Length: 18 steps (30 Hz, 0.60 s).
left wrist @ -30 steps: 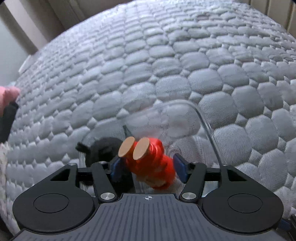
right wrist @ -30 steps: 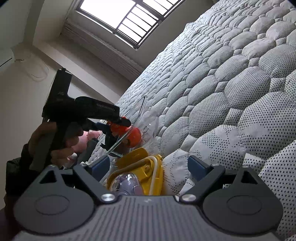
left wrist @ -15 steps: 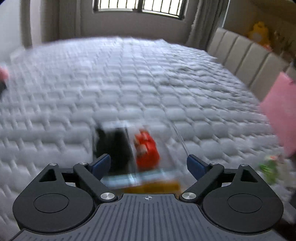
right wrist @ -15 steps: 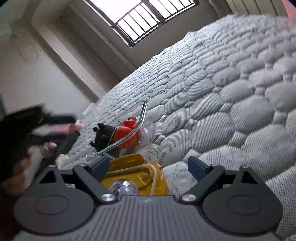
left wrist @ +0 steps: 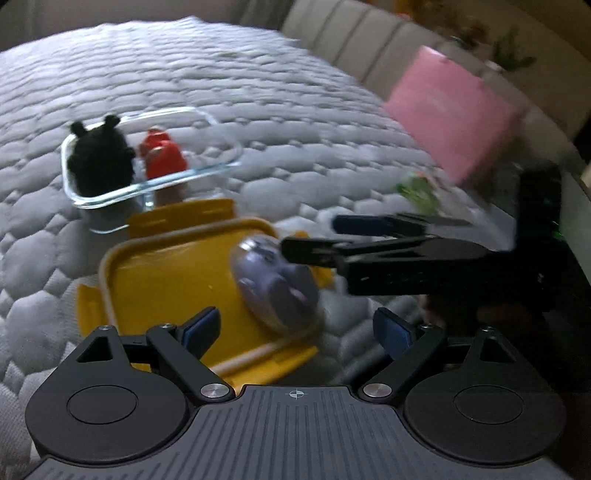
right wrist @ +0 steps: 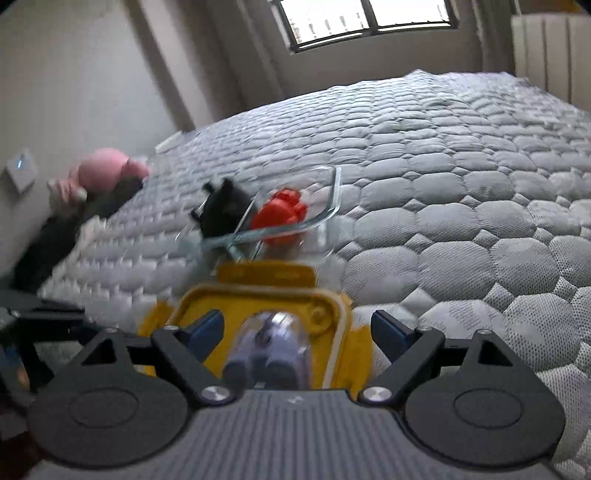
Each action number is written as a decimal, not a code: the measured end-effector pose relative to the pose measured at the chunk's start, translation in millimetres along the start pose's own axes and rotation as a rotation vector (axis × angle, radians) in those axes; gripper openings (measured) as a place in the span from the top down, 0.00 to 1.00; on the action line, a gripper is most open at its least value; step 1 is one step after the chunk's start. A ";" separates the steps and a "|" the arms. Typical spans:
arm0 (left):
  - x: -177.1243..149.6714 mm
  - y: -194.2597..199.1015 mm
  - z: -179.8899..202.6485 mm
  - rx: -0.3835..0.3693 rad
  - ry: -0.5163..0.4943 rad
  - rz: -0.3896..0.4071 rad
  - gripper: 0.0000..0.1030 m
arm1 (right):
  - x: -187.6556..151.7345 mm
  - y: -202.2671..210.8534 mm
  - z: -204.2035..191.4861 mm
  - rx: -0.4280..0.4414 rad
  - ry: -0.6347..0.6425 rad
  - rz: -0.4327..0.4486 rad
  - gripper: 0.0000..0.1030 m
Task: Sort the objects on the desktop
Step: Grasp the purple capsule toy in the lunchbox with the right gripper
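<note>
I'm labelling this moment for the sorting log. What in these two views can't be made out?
- Purple capsule: right wrist view, near end cut off by the claw body; contents blurred.
- Green item: left wrist view, motion blur.
- Red toy in glass container: details blurred.
- Pink box: print unreadable.

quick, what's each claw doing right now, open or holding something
Left claw: open, holding nothing.
Right claw: open, holding nothing; the purple capsule toy lies between its fingers, ungripped.

Quilted grey mattress [right wrist: 461,155], barred window [right wrist: 369,18].
</note>
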State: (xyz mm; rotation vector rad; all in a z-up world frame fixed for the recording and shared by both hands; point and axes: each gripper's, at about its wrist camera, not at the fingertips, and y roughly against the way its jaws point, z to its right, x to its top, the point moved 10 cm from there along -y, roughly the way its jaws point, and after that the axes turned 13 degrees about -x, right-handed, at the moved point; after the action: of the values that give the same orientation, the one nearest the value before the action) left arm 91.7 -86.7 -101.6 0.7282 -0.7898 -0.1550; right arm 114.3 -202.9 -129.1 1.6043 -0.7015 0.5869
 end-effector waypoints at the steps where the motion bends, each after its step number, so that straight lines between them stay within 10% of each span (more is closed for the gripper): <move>1: -3.2 2.0 1.4 0.000 -0.004 0.005 0.09 | -3.6 2.3 -7.4 -0.002 0.027 -0.005 0.14; 11: -31.0 11.9 -12.2 0.002 0.050 0.013 0.09 | -23.1 -12.7 -24.8 -0.047 0.066 -0.090 0.16; 18: -37.8 16.8 -39.6 0.021 0.148 0.036 0.08 | -33.3 -22.9 -33.0 -0.079 0.095 -0.138 0.37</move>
State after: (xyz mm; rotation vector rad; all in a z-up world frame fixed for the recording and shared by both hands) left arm 90.2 -38.2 -132.0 0.7360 -0.6634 -0.0598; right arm 108.5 -164.4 -163.9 1.5279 -0.5327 0.5245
